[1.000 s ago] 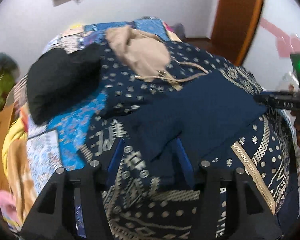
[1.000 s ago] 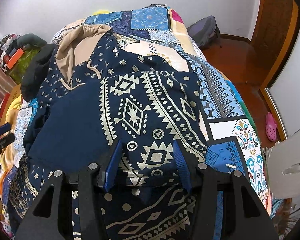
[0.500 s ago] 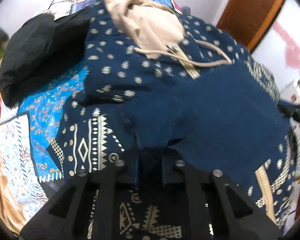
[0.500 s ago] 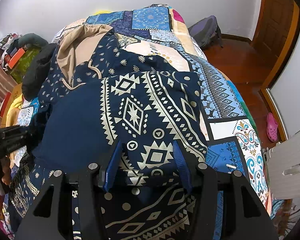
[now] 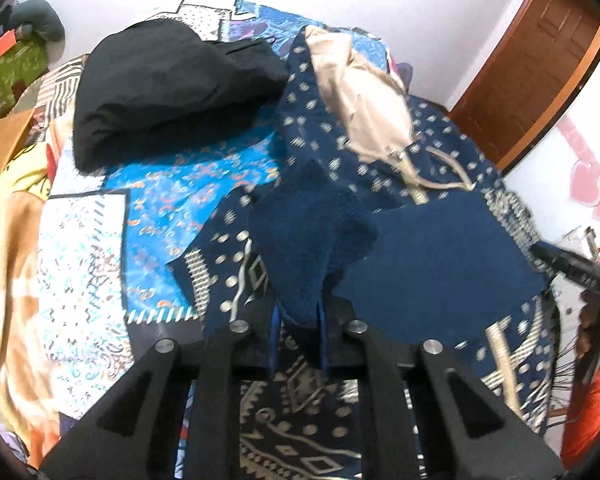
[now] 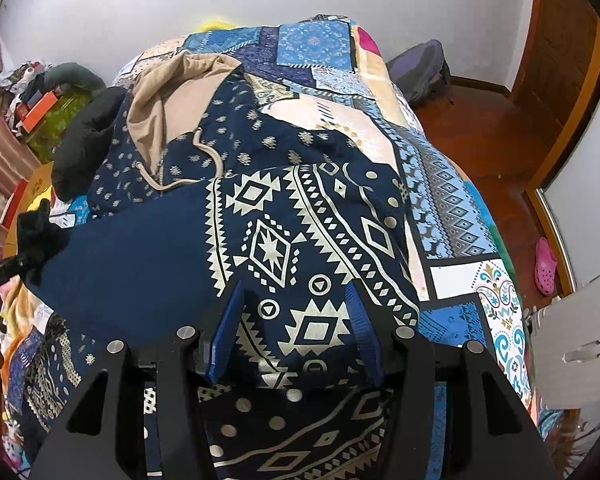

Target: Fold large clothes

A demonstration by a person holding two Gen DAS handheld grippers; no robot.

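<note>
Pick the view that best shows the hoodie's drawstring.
Right wrist: the drawstring shows sharp, looping from the beige hood across the dotted navy fabric. Left wrist shows the drawstring too, but smaller and blurred.

The left gripper (image 5: 298, 334) is burying its blue pads in a bunched fold of the navy hoodie (image 5: 312, 240), so the pinched edge is lying out of sight. The hoodie's lower hem is running under both rigs and off the bottom edge (left-wrist view is smearing slightly).
</note>
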